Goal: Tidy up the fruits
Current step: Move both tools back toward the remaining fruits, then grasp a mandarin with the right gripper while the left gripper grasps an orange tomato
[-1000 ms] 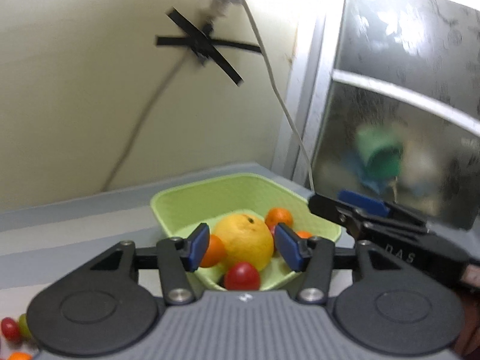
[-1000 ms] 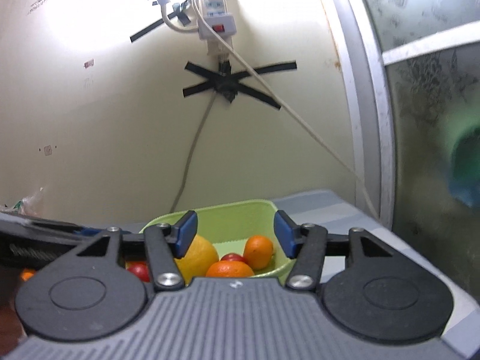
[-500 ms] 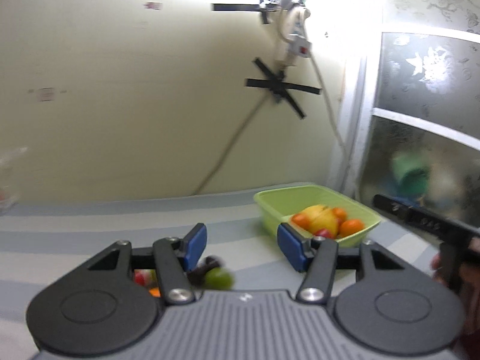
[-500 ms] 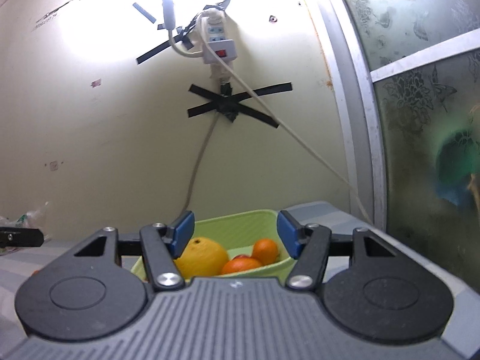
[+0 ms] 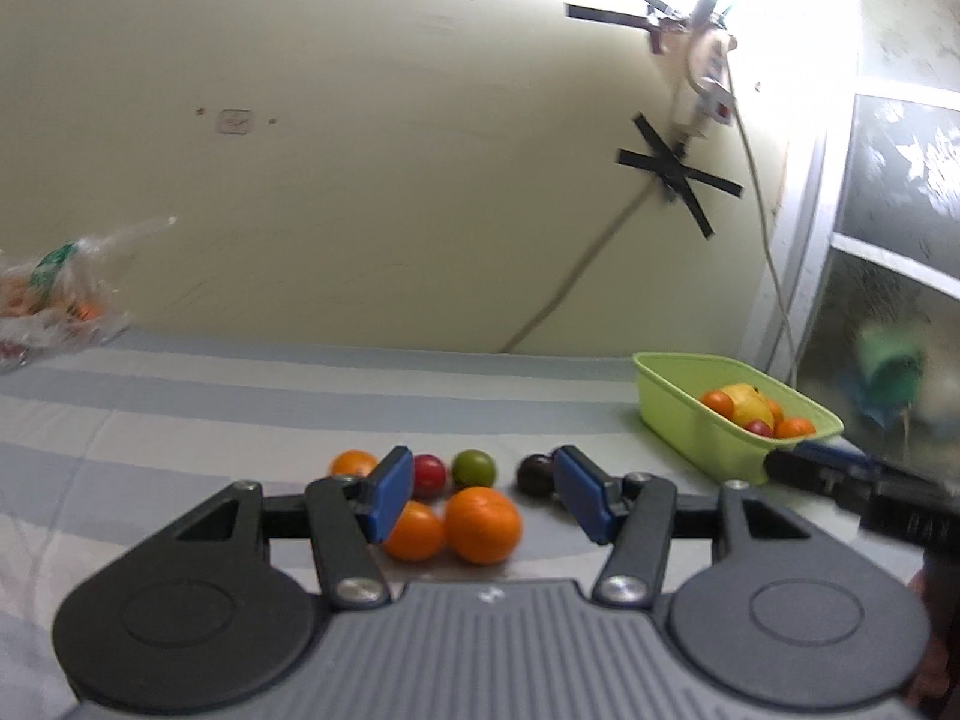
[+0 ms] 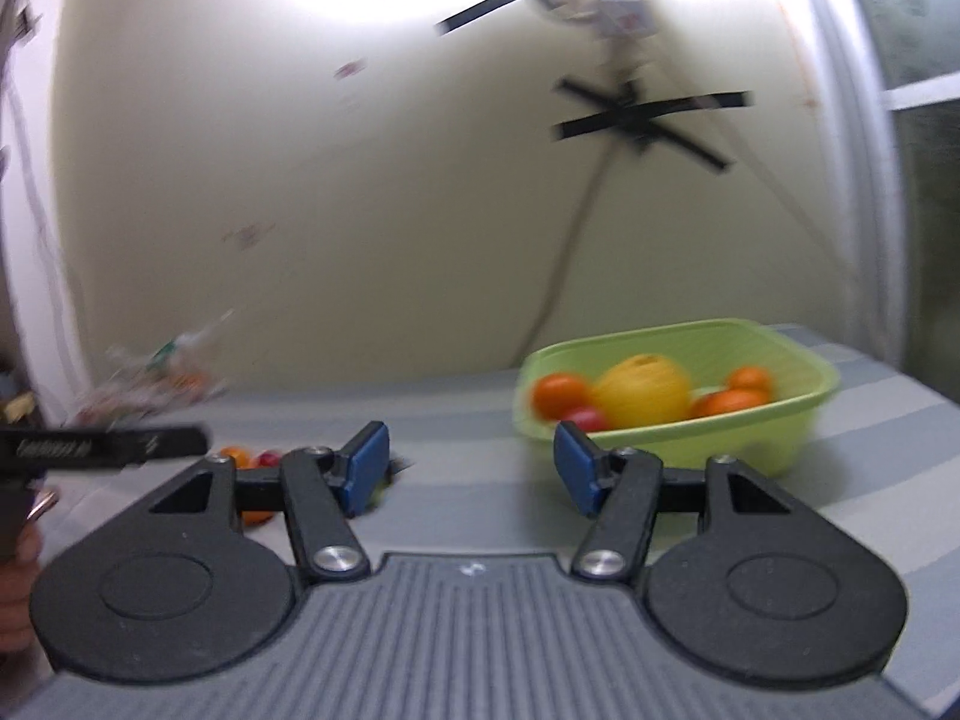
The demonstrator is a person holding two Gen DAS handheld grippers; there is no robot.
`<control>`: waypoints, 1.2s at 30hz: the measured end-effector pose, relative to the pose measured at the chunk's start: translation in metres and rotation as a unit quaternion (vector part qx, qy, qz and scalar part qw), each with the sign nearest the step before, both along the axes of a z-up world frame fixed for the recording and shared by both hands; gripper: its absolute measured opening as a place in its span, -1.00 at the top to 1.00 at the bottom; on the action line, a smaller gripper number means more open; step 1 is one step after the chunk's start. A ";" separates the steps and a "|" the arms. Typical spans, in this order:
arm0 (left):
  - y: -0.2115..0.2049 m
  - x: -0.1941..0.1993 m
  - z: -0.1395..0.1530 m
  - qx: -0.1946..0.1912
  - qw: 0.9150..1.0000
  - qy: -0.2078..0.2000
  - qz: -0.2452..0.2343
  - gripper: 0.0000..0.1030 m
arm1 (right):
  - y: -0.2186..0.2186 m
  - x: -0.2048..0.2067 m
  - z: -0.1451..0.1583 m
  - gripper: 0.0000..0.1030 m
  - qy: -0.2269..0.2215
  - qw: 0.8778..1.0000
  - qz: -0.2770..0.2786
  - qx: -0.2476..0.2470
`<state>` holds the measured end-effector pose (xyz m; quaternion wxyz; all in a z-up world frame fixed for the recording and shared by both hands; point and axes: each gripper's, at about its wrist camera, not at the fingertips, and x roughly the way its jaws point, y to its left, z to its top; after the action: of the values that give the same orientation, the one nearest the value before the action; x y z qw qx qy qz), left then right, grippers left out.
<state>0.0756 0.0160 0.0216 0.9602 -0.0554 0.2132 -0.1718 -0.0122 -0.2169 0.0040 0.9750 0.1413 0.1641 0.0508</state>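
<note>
A green basket at the right holds a large yellow fruit, oranges and a red tomato; it also shows in the right wrist view. Loose fruit lies on the striped cloth: two oranges, a smaller orange, a red tomato, a green one and a dark one. My left gripper is open and empty, just above the loose fruit. My right gripper is open and empty, left of the basket.
A clear plastic bag with orange contents lies at the far left by the wall. A cable hangs down the wall behind the basket. A glass door frame stands to the right.
The left gripper swung left from over the basket to the loose fruit on the cloth. The right gripper drew back and left; the basket now sits to its right.
</note>
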 end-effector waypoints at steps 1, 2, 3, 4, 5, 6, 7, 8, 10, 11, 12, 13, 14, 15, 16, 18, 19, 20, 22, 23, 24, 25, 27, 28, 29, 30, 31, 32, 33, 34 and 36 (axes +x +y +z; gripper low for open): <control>0.005 0.000 0.001 -0.004 1.000 -0.001 0.005 -0.04 | 0.007 0.003 0.001 -0.23 0.002 1.000 0.009 -0.003; 0.011 0.000 0.001 -0.009 1.000 -0.002 0.011 -0.04 | 0.017 0.008 0.001 -0.23 0.006 1.000 0.022 -0.007; 0.018 0.001 0.001 -0.016 1.000 -0.002 0.017 -0.04 | 0.020 0.010 0.002 -0.23 0.008 1.000 0.026 -0.008; 0.024 0.002 0.002 -0.023 0.999 -0.001 0.025 -0.04 | 0.029 0.015 0.002 -0.22 0.012 0.999 0.039 -0.012; 0.033 0.004 0.001 -0.031 0.999 0.001 0.034 -0.04 | 0.035 0.018 0.002 -0.22 0.014 0.999 0.048 -0.015; 0.042 0.006 0.000 -0.039 0.998 0.006 0.045 -0.04 | 0.042 0.021 0.002 -0.22 0.018 0.998 0.059 -0.021; 0.049 0.009 -0.002 -0.047 0.997 0.012 0.055 -0.04 | 0.050 0.026 0.002 -0.21 0.024 0.997 0.074 -0.031; 0.057 0.013 -0.004 -0.060 0.996 0.023 0.065 -0.04 | 0.055 0.028 0.001 -0.21 0.027 0.996 0.082 -0.038; 0.071 0.018 -0.008 -0.088 0.992 0.043 0.078 -0.04 | 0.065 0.033 0.001 -0.20 0.034 0.993 0.100 -0.052; 0.076 0.022 -0.011 -0.104 0.990 0.055 0.081 -0.03 | 0.068 0.035 0.001 -0.19 0.037 0.992 0.105 -0.057; 0.079 0.024 -0.013 -0.114 0.988 0.062 0.082 -0.02 | 0.071 0.038 0.001 -0.18 0.040 0.991 0.111 -0.063; 0.082 0.026 -0.015 -0.120 0.987 0.069 0.084 0.00 | 0.075 0.041 0.001 -0.16 0.045 0.990 0.118 -0.068; 0.083 0.028 -0.017 -0.123 0.986 0.074 0.084 0.00 | 0.077 0.044 0.000 -0.11 0.049 0.989 0.123 -0.071; 0.084 0.027 -0.018 -0.124 0.986 0.075 0.084 0.00 | 0.079 0.047 0.000 -0.10 0.052 0.988 0.127 -0.074; 0.083 0.028 -0.018 -0.124 0.986 0.074 0.082 0.00 | 0.081 0.049 0.000 -0.10 0.056 0.987 0.131 -0.077; 0.080 0.026 -0.018 -0.119 0.988 0.070 0.075 0.00 | 0.084 0.054 -0.001 -0.08 0.062 0.985 0.137 -0.081; 0.079 0.026 -0.018 -0.117 0.988 0.069 0.071 0.00 | 0.086 0.056 -0.001 -0.06 0.064 0.985 0.140 -0.083; 0.077 0.025 -0.018 -0.117 0.989 0.070 0.063 0.00 | 0.087 0.055 0.000 -0.05 0.058 0.986 0.137 -0.080; 0.074 0.026 -0.019 -0.120 0.989 0.076 0.047 0.02 | 0.091 0.059 0.001 -0.05 0.058 0.983 0.147 -0.091; 0.073 0.027 -0.020 -0.123 0.989 0.081 0.036 0.03 | 0.095 0.062 0.002 -0.05 0.057 0.981 0.154 -0.105; 0.072 0.028 -0.021 -0.125 0.988 0.085 0.027 0.03 | 0.098 0.062 0.002 -0.05 0.057 0.980 0.157 -0.110; 0.071 0.028 -0.022 -0.129 0.988 0.089 0.017 0.03 | 0.103 0.066 0.002 -0.06 0.056 0.977 0.164 -0.125; 0.070 0.031 -0.024 -0.137 0.986 0.098 0.003 0.03 | 0.111 0.073 0.001 -0.06 0.059 0.973 0.174 -0.142; 0.070 0.032 -0.025 -0.141 0.985 0.103 0.000 0.03 | 0.115 0.078 0.000 -0.06 0.062 0.970 0.180 -0.154; 0.071 0.033 -0.027 -0.146 0.984 0.107 0.000 0.03 | 0.120 0.084 -0.001 -0.06 0.068 0.966 0.186 -0.166; 0.073 0.034 -0.028 -0.152 0.982 0.111 0.000 0.03 | 0.121 0.086 -0.002 -0.06 0.071 0.965 0.188 -0.169; 0.075 0.035 -0.029 -0.159 0.981 0.115 -0.001 0.03 | 0.125 0.091 -0.004 -0.04 0.078 0.962 0.194 -0.177; 0.076 0.036 -0.030 -0.167 0.979 0.119 -0.004 0.03 | 0.127 0.094 -0.006 0.12 0.087 0.959 0.199 -0.180; 0.078 0.037 -0.032 -0.175 0.977 0.124 -0.009 0.03 | 0.128 0.096 -0.007 0.23 0.093 0.958 0.202 -0.182; 0.079 0.038 -0.033 -0.180 0.975 0.127 -0.013 0.03 | 0.126 0.093 -0.006 0.23 0.091 0.959 0.198 -0.183; 0.075 0.040 -0.034 -0.178 0.975 0.131 -0.022 0.03 | 0.118 0.084 -0.006 0.23 0.091 0.962 0.188 -0.178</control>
<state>0.1154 0.0911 -0.0123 0.8948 -0.2430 0.3039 -0.2191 0.0720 -0.0985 -0.0024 0.9382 -0.0642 0.2822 0.1900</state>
